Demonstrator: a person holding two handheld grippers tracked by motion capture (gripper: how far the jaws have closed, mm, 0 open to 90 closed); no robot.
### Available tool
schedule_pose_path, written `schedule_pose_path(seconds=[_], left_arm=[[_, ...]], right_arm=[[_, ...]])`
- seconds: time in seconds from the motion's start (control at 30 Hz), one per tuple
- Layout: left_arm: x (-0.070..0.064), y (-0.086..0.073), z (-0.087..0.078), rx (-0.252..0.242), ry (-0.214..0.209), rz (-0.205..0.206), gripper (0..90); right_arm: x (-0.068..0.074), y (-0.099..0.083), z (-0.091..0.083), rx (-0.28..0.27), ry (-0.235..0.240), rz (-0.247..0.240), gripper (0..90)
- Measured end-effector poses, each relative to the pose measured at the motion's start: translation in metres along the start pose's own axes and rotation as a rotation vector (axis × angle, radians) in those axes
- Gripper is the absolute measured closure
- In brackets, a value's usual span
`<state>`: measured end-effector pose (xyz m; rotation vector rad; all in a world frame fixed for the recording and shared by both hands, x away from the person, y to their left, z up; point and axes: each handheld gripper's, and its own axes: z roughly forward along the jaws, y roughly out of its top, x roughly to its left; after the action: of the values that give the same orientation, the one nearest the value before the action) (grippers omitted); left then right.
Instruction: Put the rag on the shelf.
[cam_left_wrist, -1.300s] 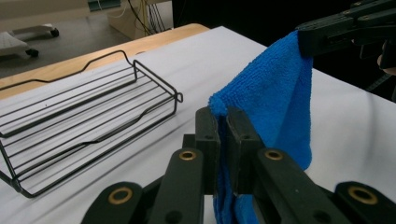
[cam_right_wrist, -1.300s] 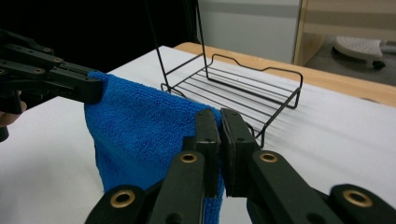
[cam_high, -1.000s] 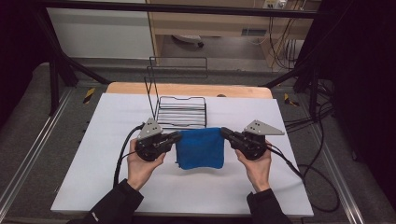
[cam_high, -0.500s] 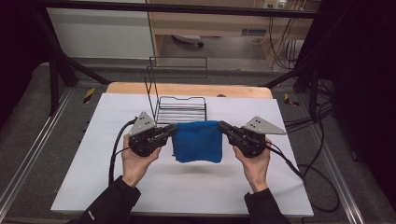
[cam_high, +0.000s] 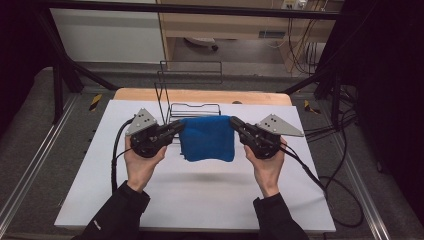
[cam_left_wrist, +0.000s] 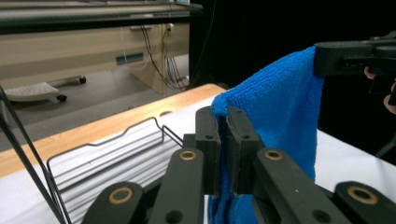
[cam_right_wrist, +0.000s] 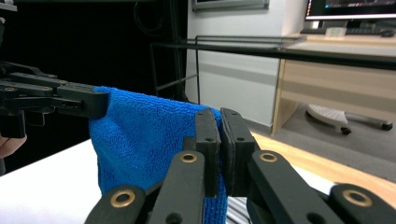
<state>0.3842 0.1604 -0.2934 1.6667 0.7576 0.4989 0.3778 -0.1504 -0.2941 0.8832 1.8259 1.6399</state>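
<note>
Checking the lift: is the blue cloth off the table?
Yes: the blue cloth hangs between both hand-held grippers, its shadow on the table below.

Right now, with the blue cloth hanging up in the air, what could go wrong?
The blue cloth hangs between the left gripper and the right gripper, each pinching only a top corner. If one corner slips, the cloth would probably flop down on one side. The wire rack stands right behind it, so the loose bottom edge might snag on the wires.
</note>
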Motion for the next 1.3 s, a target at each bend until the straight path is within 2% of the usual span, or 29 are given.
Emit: schedule_pose_path(seconds=[0.37,0.53,0.83,1.3], left_arm=[[0.010,0.016,-0.006,-0.054,0.030,0.000,84.9],[0.016,0.025,-0.009,-0.083,0.040,-0.009,85.0],[0.022,0.043,-0.013,-0.116,0.058,0.008,85.1],[0.032,0.064,-0.018,-0.171,0.077,0.013,85.1]], right_arm=[[0.006,0.016,0.011,-0.062,-0.014,-0.009,87.0],[0.008,0.026,0.018,-0.075,-0.015,-0.020,87.0],[0.008,0.041,0.027,-0.104,-0.024,-0.027,87.1],[0.010,0.070,0.040,-0.141,-0.041,-0.067,87.1]])
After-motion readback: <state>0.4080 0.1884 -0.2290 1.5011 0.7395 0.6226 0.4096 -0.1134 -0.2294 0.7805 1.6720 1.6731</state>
